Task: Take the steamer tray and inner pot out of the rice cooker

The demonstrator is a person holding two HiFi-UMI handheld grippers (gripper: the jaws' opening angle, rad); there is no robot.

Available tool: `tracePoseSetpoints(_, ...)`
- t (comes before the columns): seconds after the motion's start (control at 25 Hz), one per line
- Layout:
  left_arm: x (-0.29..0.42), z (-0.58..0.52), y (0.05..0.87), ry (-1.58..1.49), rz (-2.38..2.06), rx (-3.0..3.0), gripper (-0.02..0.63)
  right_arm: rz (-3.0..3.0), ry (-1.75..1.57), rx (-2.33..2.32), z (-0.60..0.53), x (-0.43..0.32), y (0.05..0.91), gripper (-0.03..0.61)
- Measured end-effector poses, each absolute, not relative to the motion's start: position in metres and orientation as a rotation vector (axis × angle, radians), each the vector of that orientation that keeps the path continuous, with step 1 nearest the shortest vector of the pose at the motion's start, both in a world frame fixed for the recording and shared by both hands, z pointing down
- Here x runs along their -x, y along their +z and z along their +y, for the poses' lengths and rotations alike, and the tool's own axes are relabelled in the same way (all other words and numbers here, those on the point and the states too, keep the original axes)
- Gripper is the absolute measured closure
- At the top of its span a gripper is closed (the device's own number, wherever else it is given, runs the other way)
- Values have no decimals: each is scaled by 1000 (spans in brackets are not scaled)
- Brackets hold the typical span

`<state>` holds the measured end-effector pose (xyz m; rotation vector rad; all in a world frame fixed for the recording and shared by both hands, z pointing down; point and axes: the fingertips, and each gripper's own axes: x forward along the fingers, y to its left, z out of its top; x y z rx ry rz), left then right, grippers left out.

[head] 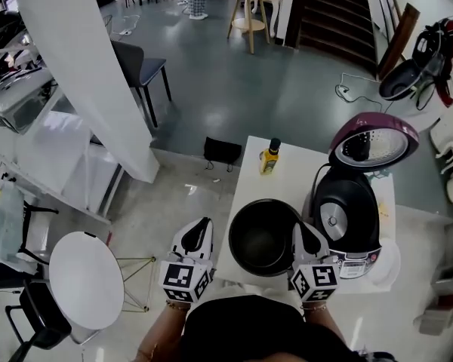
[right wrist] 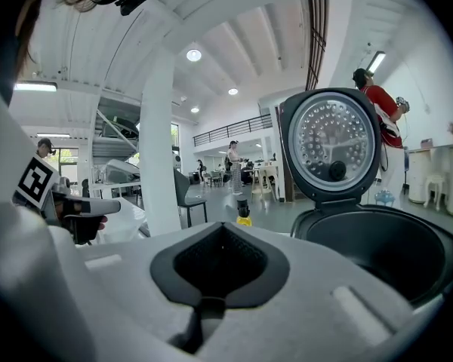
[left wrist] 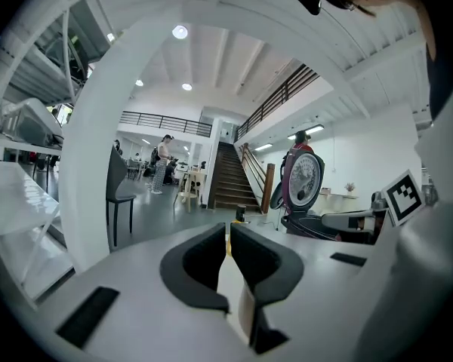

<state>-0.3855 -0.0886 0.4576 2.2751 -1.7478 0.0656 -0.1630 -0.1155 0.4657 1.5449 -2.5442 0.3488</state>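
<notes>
Head view: black inner pot (head: 263,240) is out of the cooker, upright and empty on the white bench (head: 245,173), lower centre of frame. It sits just left of the rice cooker (head: 347,217), close enough that contact can't be told. The cooker's purple lid (head: 374,143) is swung open and its cavity is dark. A yellow oil bottle (head: 270,157) stands at the bench's far edge, above the pot in frame, apart from it.

Left claw (head: 204,222) is off the bench's left edge, over the floor, left of the pot and not touching it. In the left gripper view its jaws are together bar a hairline slit, nothing between.

Right claw (head: 299,227) is by the pot's right rim, between pot and cooker. In the right gripper view its jaws are fully closed and empty, with the open cooker at frame right.

A round white side table (head: 87,277) is at lower left.
</notes>
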Motion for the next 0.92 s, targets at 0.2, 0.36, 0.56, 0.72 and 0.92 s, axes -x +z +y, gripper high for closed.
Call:
tracePoseSetpoints(0.2, 376, -91, 458, 67, -1720, -2288, 592, -2532, 371, -1564, -116, 156, 468, 574)
tracePoseSetpoints(0.36, 372, -92, 462, 98, -1712, -2299, 592, -2520, 368, -1562, -115, 153, 472, 574)
tracePoseSetpoints(0.56, 373, -95, 463, 123, -1706, -2293, 592, -2514, 358, -1551, -116, 154, 472, 574)
tracePoseSetpoints(0.72, 372, -91, 470, 169, -1698, -2283, 592, -2515, 358, -1533, -116, 157, 473, 574)
tracePoseSetpoints(0.92, 368, -87, 483, 283, -1658, -2301, 592, -2521, 356, -1504, -115, 166, 475, 574)
